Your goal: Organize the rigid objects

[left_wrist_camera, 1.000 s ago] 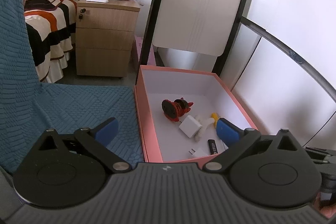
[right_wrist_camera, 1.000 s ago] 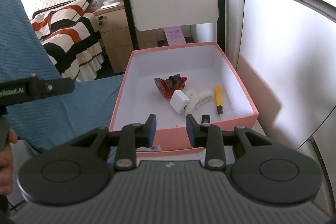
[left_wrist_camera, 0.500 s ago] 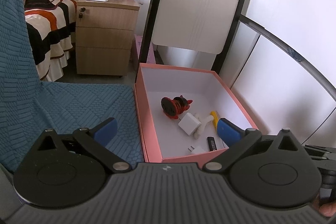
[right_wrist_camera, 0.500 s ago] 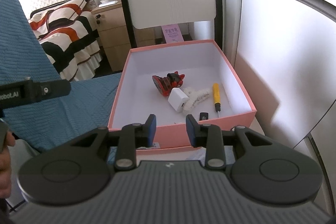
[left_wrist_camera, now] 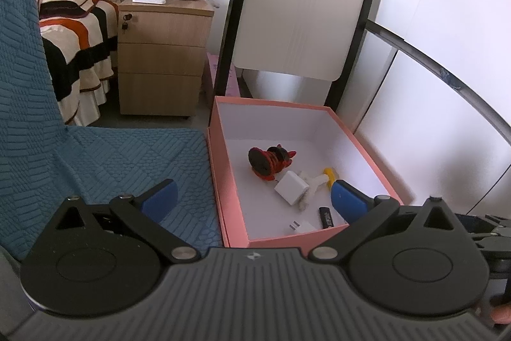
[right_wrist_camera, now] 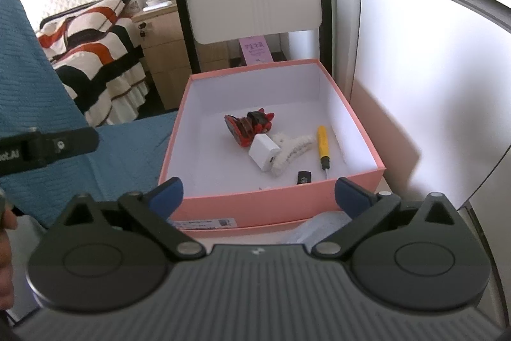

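Observation:
A pink box [left_wrist_camera: 234,213] with a white inside stands open; it also shows in the right wrist view [right_wrist_camera: 255,205]. In it lie a red and black toy [right_wrist_camera: 247,125], a white charger cube [right_wrist_camera: 263,151], a white hair claw [right_wrist_camera: 292,151], a yellow screwdriver [right_wrist_camera: 322,143] and a small black stick [right_wrist_camera: 304,177]. A small white plug [left_wrist_camera: 300,227] lies at the near wall. My left gripper [left_wrist_camera: 252,200] is open and empty, just short of the box. My right gripper [right_wrist_camera: 258,197] is open and empty at the box's near wall.
A blue quilted cover [left_wrist_camera: 111,162] lies left of the box. A folded white chair [left_wrist_camera: 300,21] leans behind it, and a wooden bedside cabinet [left_wrist_camera: 159,59] and a striped bed [left_wrist_camera: 73,31] stand further back. White panels [right_wrist_camera: 415,69] stand on the right.
My right gripper has opened wide from nearly shut. Both grippers have drawn back a little from the box. The things in the box have not moved.

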The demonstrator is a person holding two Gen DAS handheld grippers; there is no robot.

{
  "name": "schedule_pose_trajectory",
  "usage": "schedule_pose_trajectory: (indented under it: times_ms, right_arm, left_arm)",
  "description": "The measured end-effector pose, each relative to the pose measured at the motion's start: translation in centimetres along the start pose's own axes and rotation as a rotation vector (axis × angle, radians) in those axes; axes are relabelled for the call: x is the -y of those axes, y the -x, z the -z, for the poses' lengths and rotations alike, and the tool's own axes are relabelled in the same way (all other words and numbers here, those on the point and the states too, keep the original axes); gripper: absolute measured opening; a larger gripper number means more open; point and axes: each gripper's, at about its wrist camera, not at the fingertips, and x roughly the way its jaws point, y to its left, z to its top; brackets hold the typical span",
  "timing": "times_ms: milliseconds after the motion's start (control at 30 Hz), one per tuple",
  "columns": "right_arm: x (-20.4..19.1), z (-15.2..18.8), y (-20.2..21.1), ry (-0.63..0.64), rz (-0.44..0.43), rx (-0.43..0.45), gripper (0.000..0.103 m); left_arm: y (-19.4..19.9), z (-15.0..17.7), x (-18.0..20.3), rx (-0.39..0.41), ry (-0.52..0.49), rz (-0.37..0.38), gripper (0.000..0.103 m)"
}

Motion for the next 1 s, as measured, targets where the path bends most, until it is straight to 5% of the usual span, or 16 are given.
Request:
schedule_pose_trajectory:
  times_ms: [1000]
  right_arm:
    - [0.12,0.42,-0.33,-0.009,0.001,-0.012,0.103]
  left_arm:
    - [-0.67,0.31,0.14,-0.047,-0.007,-0.017,0.103]
